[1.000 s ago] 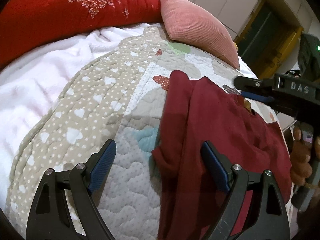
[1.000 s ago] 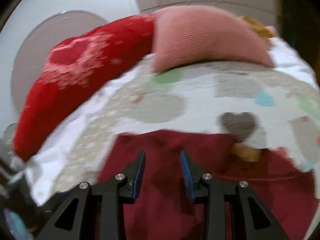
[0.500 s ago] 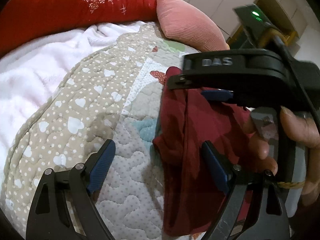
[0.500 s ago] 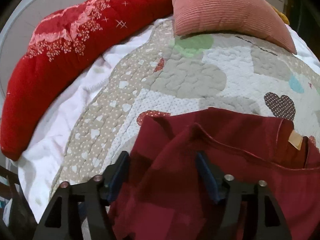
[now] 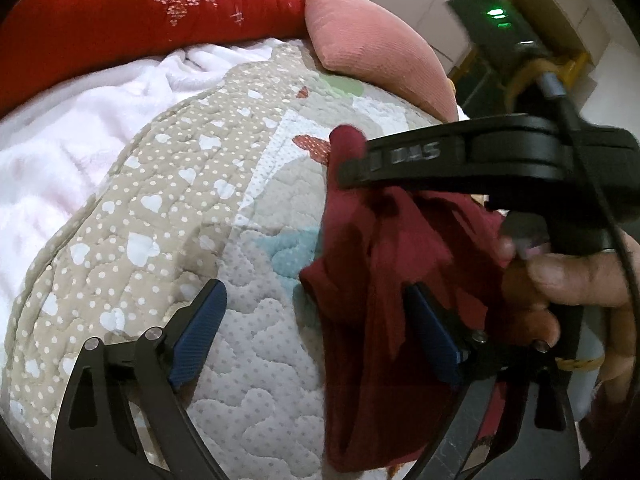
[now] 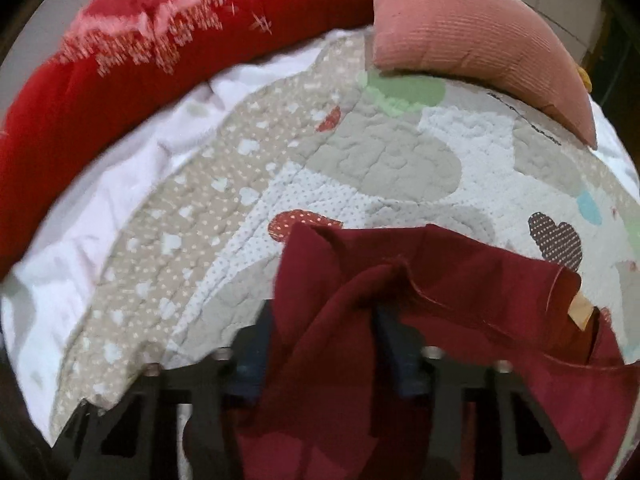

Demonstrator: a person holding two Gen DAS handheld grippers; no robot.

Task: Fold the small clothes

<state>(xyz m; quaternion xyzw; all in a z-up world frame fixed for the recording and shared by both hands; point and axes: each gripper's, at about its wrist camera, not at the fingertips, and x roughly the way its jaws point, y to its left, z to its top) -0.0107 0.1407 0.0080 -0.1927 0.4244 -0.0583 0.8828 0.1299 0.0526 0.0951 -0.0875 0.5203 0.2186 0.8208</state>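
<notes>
The right gripper (image 6: 320, 344) has dropped onto the maroon garment (image 6: 460, 288). Its jaws are closing around a bunched fold. The left gripper (image 5: 316, 328) gapes open, its right finger touching the cloth.

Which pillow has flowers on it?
The big red pillow has pink flowers; the smaller pink pillow beside it is plain and ribbed.

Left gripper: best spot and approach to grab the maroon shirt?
Take the bunched left edge of the maroon shirt, where it overhangs the quilt. Come from the quilt side, angled downward: the folded lip rises off the surface there, so one of the left gripper's open jaws could slide under. The right gripper, jaws closing, already has cloth at the shoulder.
</notes>
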